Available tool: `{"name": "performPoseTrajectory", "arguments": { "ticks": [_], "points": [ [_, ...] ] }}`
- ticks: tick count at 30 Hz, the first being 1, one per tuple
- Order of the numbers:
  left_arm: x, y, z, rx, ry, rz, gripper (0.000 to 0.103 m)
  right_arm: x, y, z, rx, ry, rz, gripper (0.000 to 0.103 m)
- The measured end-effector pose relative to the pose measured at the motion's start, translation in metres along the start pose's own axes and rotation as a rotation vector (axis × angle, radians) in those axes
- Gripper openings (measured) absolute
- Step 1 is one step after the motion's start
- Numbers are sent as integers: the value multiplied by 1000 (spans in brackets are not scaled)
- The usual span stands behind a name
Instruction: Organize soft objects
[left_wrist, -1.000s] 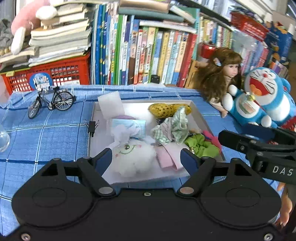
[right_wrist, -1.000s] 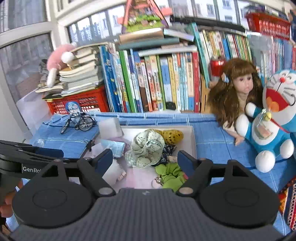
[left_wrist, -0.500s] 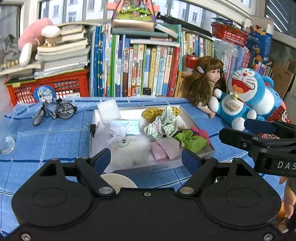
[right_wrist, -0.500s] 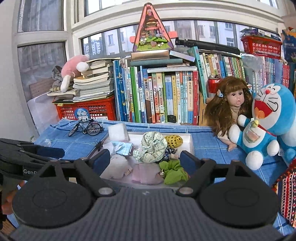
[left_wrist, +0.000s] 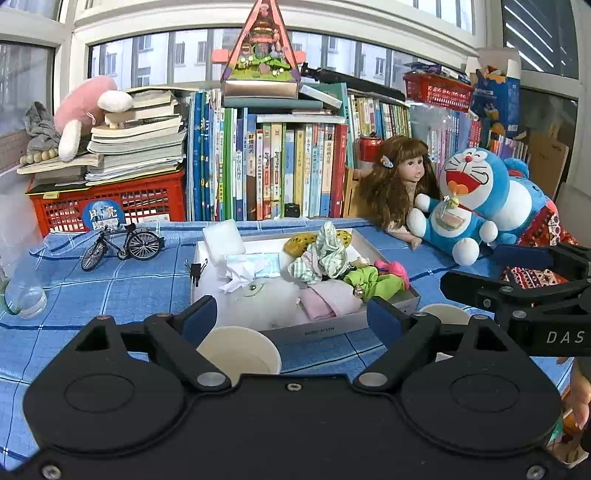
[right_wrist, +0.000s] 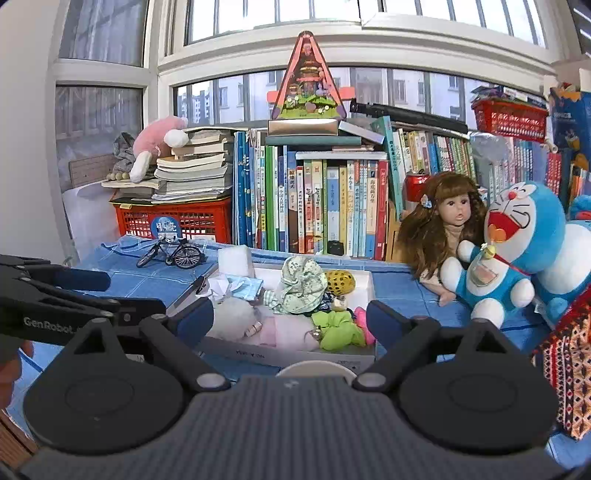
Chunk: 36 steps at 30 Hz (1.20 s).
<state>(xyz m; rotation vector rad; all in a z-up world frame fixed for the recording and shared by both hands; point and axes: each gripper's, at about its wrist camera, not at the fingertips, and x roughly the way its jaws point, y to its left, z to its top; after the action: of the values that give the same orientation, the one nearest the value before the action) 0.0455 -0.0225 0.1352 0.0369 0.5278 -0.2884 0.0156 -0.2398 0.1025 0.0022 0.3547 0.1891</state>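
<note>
While its jaws are opening wide, the left gripper (left_wrist: 291, 319) holds nothing, and it hangs over the near edge of the white box (left_wrist: 325, 328) on the blue cloth (left_wrist: 92, 295). A paper cup (left_wrist: 240, 350) stands just under it, in front of the box. The right gripper (right_wrist: 290, 319) is opening too, with nothing between its fingers (only the box far behind them), and a second cup (right_wrist: 316, 368) peeks up just below it.

Inside the box lie the soft things: a fluffy white toy (left_wrist: 262, 299), a pink cloth (left_wrist: 327, 301), a green scrunchie (left_wrist: 373, 278), a green checked cloth (left_wrist: 325, 254), a yellow dotted thing (left_wrist: 299, 243) and a pack of tissues (left_wrist: 255, 264). A white sponge block (left_wrist: 223, 238) leans at the far left corner of the box.

Left of the box stands a little toy bike (left_wrist: 123, 245). To the right sit a doll (left_wrist: 400, 184) and a blue cat plush (left_wrist: 467, 206), touching each other. Behind everything is a row of books (left_wrist: 280, 170) and a red crate (left_wrist: 107, 205)
</note>
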Motion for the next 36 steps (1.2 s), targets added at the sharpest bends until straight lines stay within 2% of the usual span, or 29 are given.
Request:
{"name": "performPoseTrajectory", "arguments": {
  "ticks": [12, 24, 36],
  "points": [
    [-18, 3, -29, -33, -20, 23, 89, -15, 1, -19, -33, -16, -33, 97],
    [-35, -6, -57, 16, -64, 66, 89, -26, 8, -39, -38, -41, -43, 97],
    [-32, -2, -83, -12, -27, 104, 89, -29, 12, -66, -1, -26, -61, 99]
  ]
}}
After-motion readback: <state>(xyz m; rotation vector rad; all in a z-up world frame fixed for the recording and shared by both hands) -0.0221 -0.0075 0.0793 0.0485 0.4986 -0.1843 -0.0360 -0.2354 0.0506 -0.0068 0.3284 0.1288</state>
